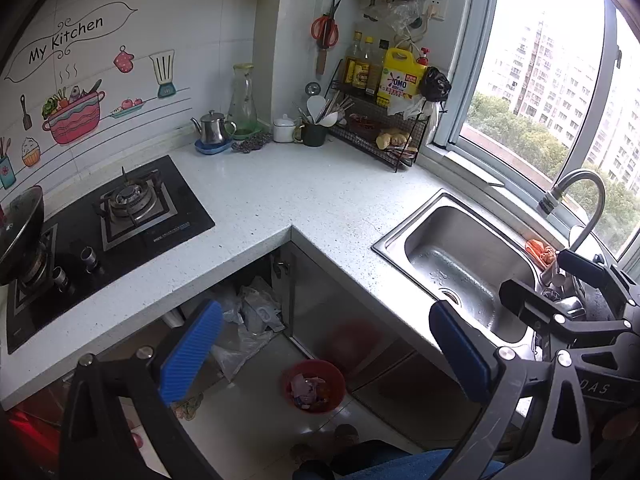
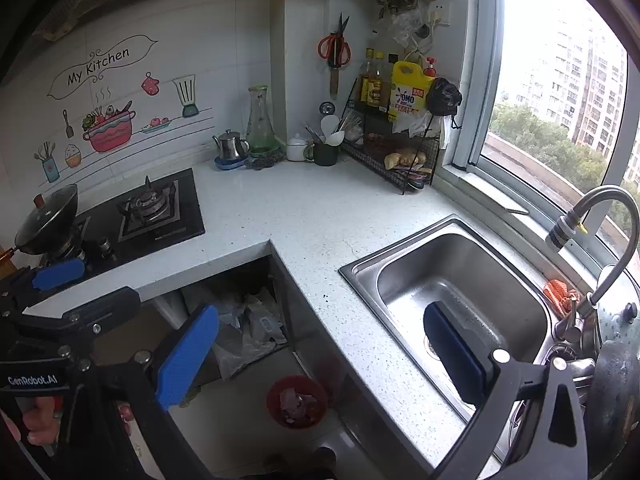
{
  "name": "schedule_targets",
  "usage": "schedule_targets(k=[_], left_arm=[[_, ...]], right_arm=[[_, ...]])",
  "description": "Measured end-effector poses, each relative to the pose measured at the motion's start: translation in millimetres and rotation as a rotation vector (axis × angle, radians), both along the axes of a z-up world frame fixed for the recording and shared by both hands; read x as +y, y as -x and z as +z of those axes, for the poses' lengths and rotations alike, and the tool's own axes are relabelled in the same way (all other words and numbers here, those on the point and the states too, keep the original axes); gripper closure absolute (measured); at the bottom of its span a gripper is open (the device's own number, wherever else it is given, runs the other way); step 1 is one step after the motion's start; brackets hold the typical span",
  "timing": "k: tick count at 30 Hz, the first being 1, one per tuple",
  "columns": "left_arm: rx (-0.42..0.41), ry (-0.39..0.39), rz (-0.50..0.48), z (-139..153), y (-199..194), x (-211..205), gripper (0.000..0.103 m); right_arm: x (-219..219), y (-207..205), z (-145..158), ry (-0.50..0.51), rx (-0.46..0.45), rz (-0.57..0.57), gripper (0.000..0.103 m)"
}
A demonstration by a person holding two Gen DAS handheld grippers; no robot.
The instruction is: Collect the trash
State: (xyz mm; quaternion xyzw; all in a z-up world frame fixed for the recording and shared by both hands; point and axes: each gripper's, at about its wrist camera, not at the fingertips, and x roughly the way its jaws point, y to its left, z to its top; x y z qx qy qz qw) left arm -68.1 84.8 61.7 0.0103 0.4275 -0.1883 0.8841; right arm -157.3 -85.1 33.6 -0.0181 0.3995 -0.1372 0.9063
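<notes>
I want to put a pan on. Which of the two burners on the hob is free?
The right burner, nearer the counter corner: its grate is bare. The left burner already carries a lidded black wok.

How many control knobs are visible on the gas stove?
2: both at the front edge of the stove, one knob nearer the open burner, the other knob beside the wok. Others may be hidden.

The left gripper (image 1: 326,354) is hovering with its jaws spread wide, blue pads (image 1: 191,350) facing each other and nothing lying between them. The right gripper (image 2: 322,354) is likewise gaping, fingers far apart and empty. Beyond the right gripper's left finger, a hand (image 2: 36,420) is gripping the left gripper's handle, its fingers curling around it.
</notes>
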Motion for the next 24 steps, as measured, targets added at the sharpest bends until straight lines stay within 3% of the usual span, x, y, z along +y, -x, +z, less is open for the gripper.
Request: schedule_targets(k=[24], left_arm=[[-0.006,0.001,0.007,-2.1,6.0,-6.1,0.001]], right_arm=[[3.2,5.3,0.4,0.007,-0.001,-0.015,0.001]])
